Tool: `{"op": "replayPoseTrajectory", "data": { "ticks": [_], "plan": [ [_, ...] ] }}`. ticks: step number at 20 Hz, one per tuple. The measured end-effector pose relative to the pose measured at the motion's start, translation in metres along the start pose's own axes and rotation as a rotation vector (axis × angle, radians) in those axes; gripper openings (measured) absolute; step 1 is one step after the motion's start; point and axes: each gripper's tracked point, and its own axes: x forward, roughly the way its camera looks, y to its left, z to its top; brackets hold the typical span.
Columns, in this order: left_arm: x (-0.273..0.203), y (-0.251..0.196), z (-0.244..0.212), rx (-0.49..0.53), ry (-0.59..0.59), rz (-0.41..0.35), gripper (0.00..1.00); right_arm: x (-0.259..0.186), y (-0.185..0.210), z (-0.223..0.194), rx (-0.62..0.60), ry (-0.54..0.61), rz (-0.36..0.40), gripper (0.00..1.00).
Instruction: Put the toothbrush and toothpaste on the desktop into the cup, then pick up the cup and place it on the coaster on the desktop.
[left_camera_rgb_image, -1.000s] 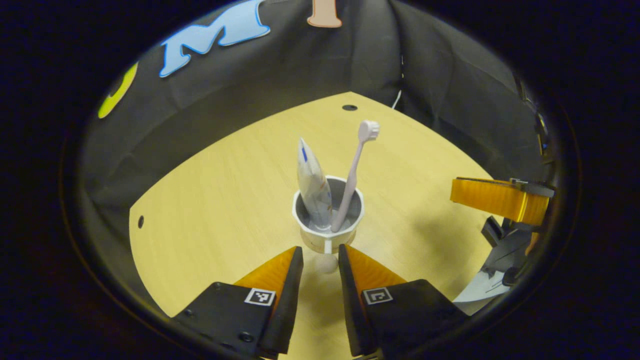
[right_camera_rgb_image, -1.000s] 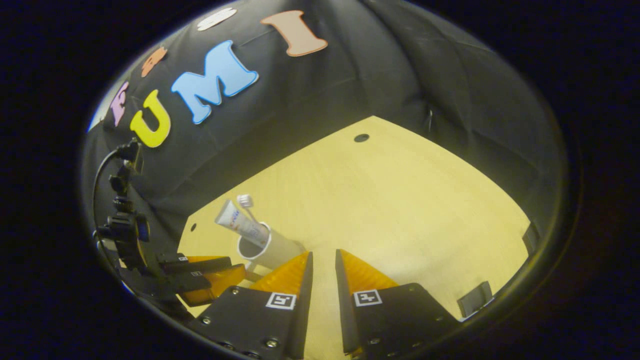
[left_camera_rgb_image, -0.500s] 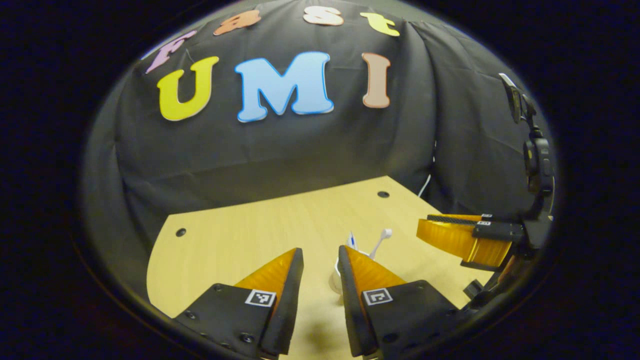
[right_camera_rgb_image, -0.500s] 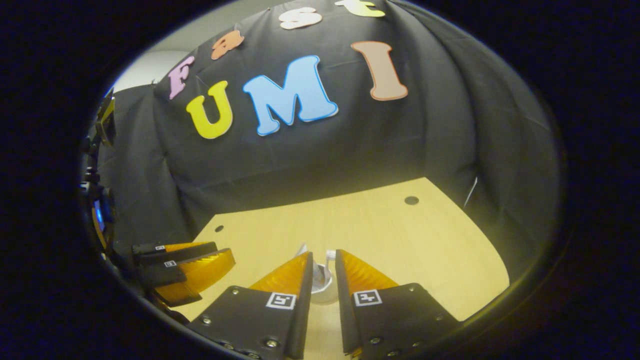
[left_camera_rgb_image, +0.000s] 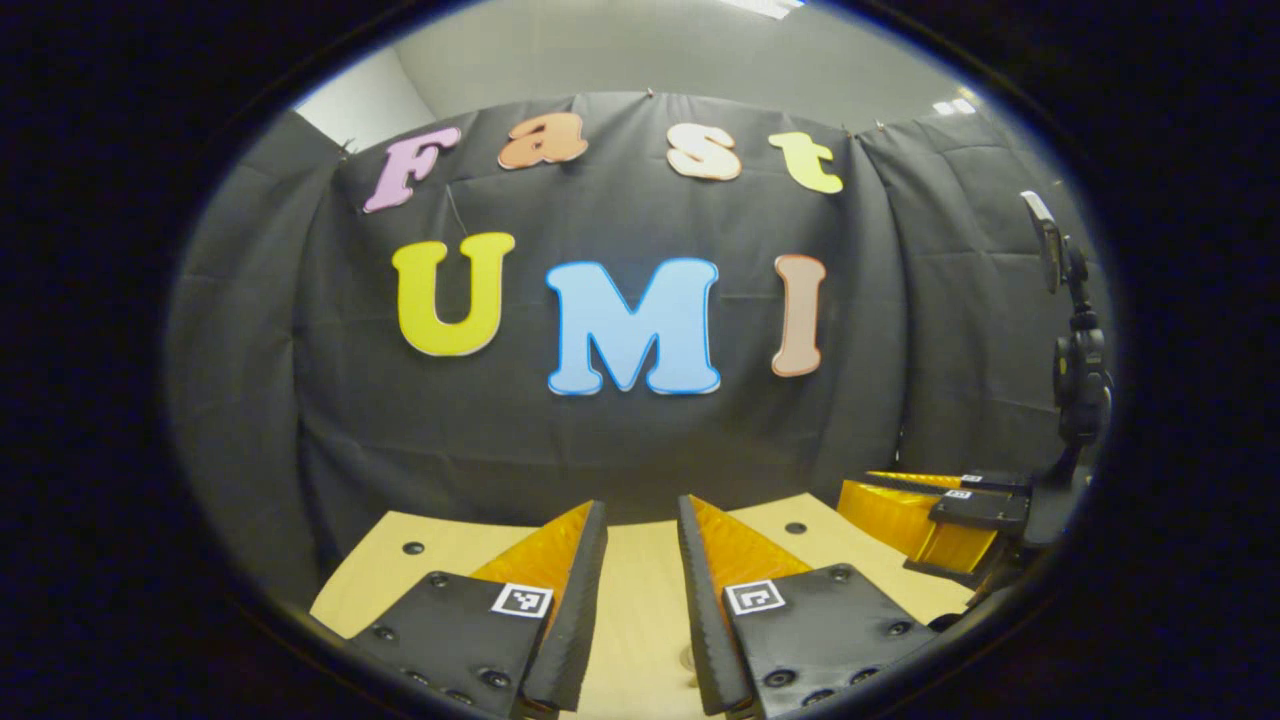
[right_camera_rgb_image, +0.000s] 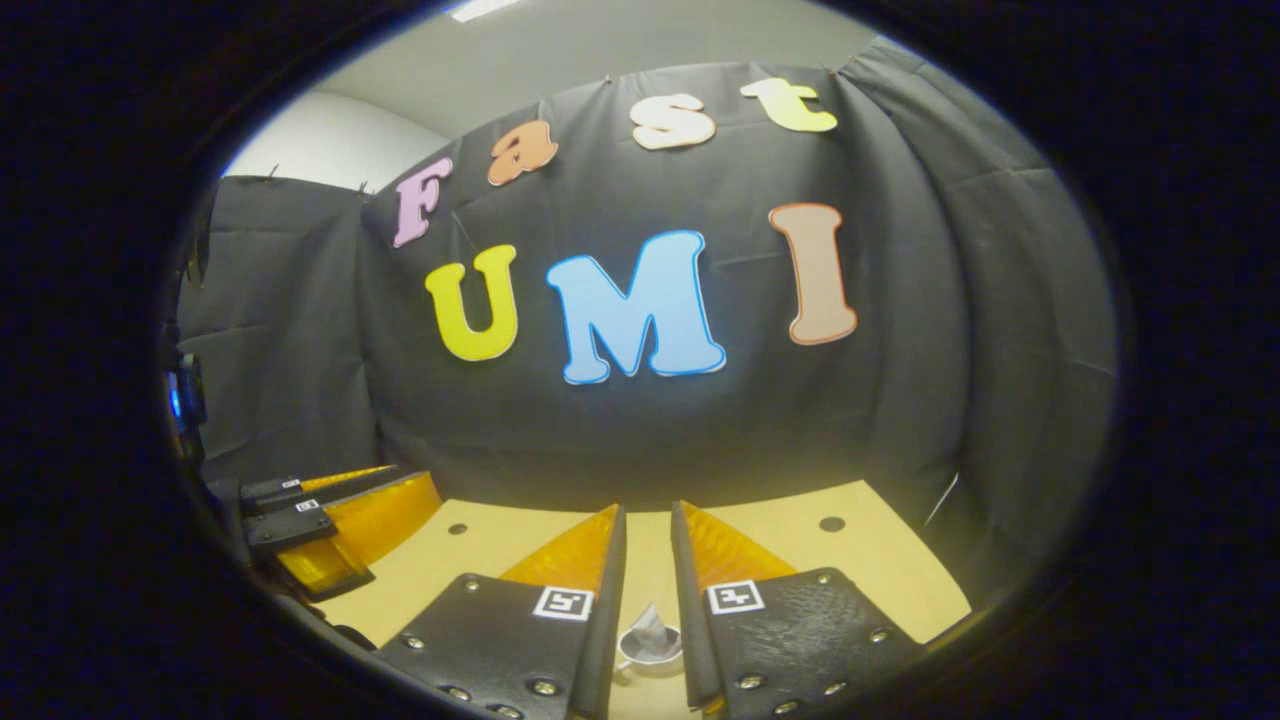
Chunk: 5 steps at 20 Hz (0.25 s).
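Both tongs are lifted level, facing the wall, likely finished. The right tongs (right_camera_rgb_image: 646, 535) are slightly parted, gripping nothing; low between them the cup (right_camera_rgb_image: 651, 648) sits on the worktop (right_camera_rgb_image: 880, 570), tube inside. The left tongs (left_camera_rgb_image: 640, 530) are likewise released.

In my right gripper view, the cup (right_camera_rgb_image: 652, 647) stands on the desktop (right_camera_rgb_image: 780, 540) between my fingers, toothpaste (right_camera_rgb_image: 650, 625) inside. The left gripper (right_camera_rgb_image: 345, 510) is far to its left, the booth wall (right_camera_rgb_image: 640, 430) behind.
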Motion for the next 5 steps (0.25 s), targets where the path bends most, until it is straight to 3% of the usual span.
{"op": "replayPoseTrajectory", "data": {
  "ticks": [5],
  "plan": [
    [0.0121, -0.0008, -0.0074, 0.000, -0.071, 0.013, 0.47, -0.0068, -0.0003, 0.0141, -0.069, -0.069, -0.035, 0.27]
  ]
}}
